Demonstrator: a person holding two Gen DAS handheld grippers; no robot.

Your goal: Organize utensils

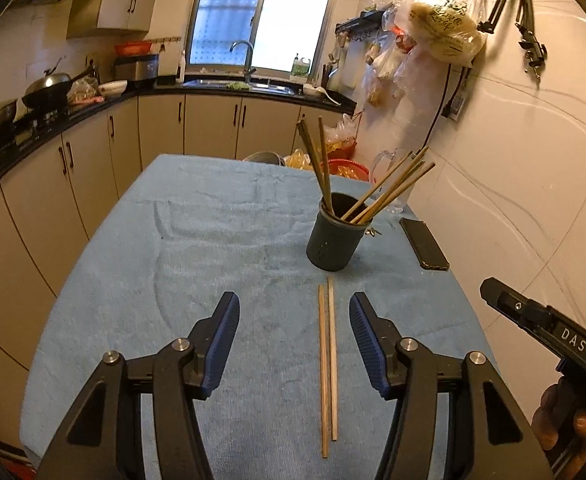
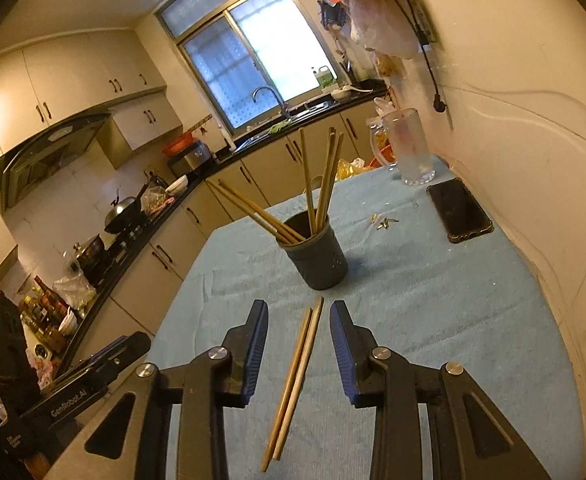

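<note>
Nearest the lens in the left wrist view, the left gripper (image 1: pixel 295 340) stands with its jaws wide apart and empty above the blue cloth (image 1: pixel 213 240); the chopstick pair (image 1: pixel 328 364) lies flat just inside its right finger, touching neither pad. In the right wrist view the right gripper (image 2: pixel 299 348) has its jaws partly apart and empty, the same chopstick pair (image 2: pixel 295 376) lying between them on the cloth (image 2: pixel 433 300), clear of both pads. Beyond the sticks' far tips, at frame centre, stands the dark cup (image 1: pixel 335 236) (image 2: pixel 317 258) with more chopsticks (image 1: pixel 389 192) fanned out of it. A phone (image 1: pixel 424 243) lies near the cloth's right edge beside the wall, a glass mug (image 2: pixel 409 148) behind it. The cloth's left half is open, its left edge dropping to the cabinets (image 1: pixel 53 184).
</note>
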